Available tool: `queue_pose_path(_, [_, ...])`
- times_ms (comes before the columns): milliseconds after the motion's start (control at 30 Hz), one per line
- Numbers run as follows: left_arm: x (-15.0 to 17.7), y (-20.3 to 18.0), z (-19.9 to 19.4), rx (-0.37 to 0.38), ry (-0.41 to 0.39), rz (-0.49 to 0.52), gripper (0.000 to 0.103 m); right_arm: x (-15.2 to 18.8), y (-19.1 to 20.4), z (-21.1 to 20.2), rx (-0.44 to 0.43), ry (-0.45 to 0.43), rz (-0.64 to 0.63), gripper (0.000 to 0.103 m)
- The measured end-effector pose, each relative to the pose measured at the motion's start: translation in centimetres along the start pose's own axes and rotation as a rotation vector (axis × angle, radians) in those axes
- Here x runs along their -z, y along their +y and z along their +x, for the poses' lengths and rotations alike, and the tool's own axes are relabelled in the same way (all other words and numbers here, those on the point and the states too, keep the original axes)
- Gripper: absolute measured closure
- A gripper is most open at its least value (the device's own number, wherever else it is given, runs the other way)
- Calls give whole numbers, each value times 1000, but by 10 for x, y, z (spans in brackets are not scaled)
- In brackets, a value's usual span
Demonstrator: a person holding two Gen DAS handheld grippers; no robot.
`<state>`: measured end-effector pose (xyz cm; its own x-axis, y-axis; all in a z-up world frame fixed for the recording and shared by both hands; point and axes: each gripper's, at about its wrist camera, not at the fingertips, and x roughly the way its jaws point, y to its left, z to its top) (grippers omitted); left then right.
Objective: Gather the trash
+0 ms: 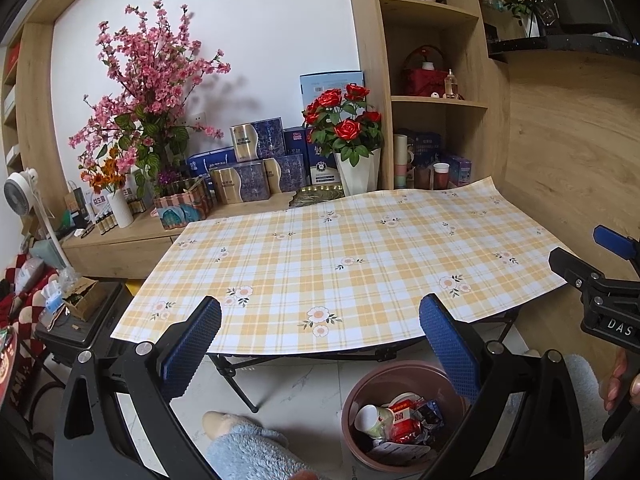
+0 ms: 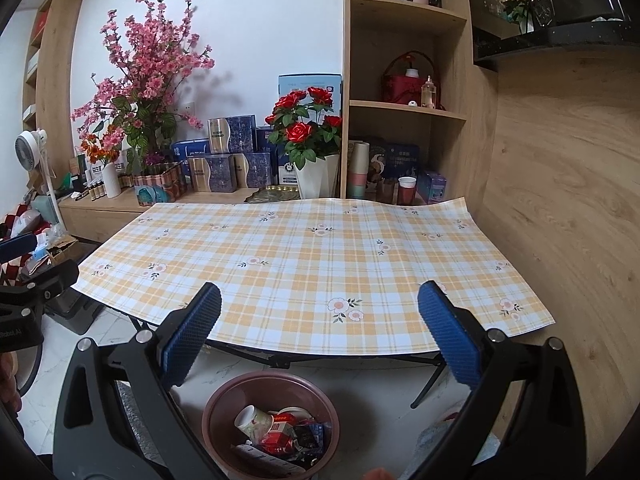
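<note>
Below the near edge of the table (image 2: 400,240), on the pale floor, sits the brown bin (image 2: 216,408), and that is where all the trash I can see lies: a paper cup (image 2: 250,422), red packets (image 2: 280,434), dark wrappers. I find 0 pieces on the checked cloth in either view; the tabletop looks bare from both wrists. My left gripper (image 1: 320,354) is spread wide with nothing between its blue pads, and my right gripper (image 2: 320,344) is the same, wide and empty. Both point forward over the table edge, with the bin low and toward me: down and to the right of the left gripper, where it shows as a brown rim (image 1: 352,396), and almost straight under the right one, slightly left of centre. So I judge the right hand nearer the bin. If more trash exists, it is outside these views, and I'd have to look around before reaching.
</note>
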<state>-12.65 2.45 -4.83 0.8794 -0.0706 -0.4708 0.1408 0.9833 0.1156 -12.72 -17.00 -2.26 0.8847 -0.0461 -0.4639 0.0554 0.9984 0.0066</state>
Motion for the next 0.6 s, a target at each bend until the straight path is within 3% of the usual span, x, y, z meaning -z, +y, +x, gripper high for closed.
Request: queue_pose_path(600, [-5,1,-12,14,-33,-9,6,-4,-10,-10,13,-2,43,6])
